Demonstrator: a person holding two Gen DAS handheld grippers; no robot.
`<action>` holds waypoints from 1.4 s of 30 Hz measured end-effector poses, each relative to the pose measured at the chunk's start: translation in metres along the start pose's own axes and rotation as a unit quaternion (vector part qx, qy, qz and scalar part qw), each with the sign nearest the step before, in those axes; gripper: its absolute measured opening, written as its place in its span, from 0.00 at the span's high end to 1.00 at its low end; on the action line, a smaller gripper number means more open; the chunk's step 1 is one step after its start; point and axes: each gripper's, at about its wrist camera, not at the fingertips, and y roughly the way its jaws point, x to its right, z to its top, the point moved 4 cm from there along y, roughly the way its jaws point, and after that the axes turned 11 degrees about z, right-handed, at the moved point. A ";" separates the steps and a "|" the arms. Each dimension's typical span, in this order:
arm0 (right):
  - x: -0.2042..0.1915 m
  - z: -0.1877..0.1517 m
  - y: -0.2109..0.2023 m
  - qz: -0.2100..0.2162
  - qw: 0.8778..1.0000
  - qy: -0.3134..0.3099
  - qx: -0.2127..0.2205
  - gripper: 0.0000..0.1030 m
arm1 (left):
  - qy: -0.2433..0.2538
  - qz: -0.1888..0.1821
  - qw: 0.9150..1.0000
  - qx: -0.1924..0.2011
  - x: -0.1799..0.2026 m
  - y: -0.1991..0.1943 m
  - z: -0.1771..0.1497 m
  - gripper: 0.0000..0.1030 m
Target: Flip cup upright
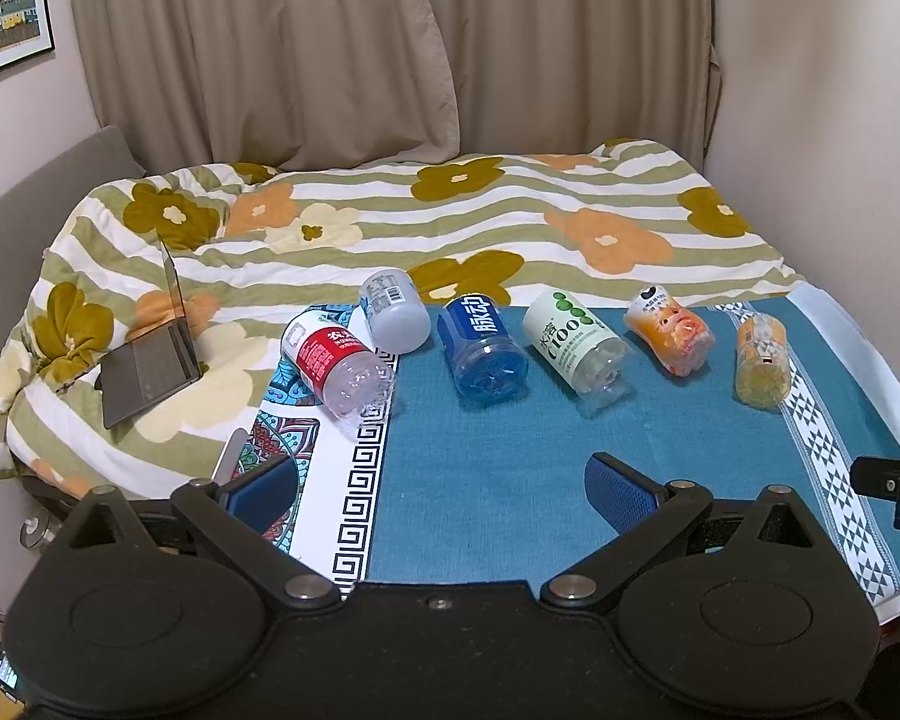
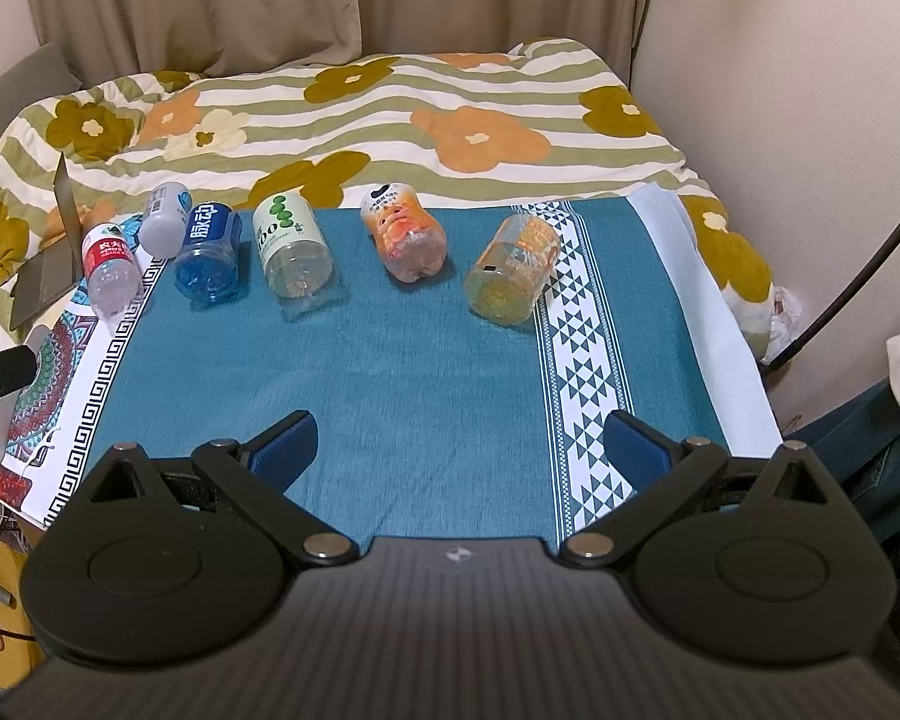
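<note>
Several cut-bottle cups lie on their sides in a row on the teal cloth (image 1: 498, 468) (image 2: 390, 372): a red-label one (image 1: 336, 363) (image 2: 108, 270), a grey-white one (image 1: 393, 309) (image 2: 163, 221), a blue one (image 1: 480, 348) (image 2: 207, 255), a white-green one (image 1: 576, 342) (image 2: 291, 252), an orange one (image 1: 672, 333) (image 2: 403, 237) and a yellow one (image 1: 762, 360) (image 2: 510, 270). My left gripper (image 1: 441, 492) is open and empty, near the cloth's front left. My right gripper (image 2: 459, 447) is open and empty, in front of the orange and yellow cups.
A patterned mat (image 1: 306, 450) (image 2: 60, 372) lies under the cloth's left side. Behind is a bed with a flowered quilt (image 1: 450, 222) (image 2: 390, 114) and an open laptop (image 1: 150, 354) (image 2: 48, 264). Curtains and walls close the back and right.
</note>
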 end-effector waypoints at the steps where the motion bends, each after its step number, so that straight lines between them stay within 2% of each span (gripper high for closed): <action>1: 0.000 0.000 0.000 0.000 1.000 0.000 0.000 0.00 | 0.000 0.000 1.000 0.000 0.000 0.000 0.000 0.00; 26: -0.001 0.002 0.001 -0.001 1.000 0.001 -0.001 0.00 | -0.003 -0.006 1.000 -0.007 -0.006 0.008 0.009 0.00; 35: -0.006 0.019 0.008 -0.004 1.000 0.009 -0.007 0.00 | 0.013 -0.021 1.000 -0.005 -0.016 0.033 0.054 0.00; 42: -0.021 0.026 0.034 -0.013 0.999 0.030 -0.017 0.00 | 0.031 -0.047 0.998 -0.010 -0.025 0.089 0.103 0.00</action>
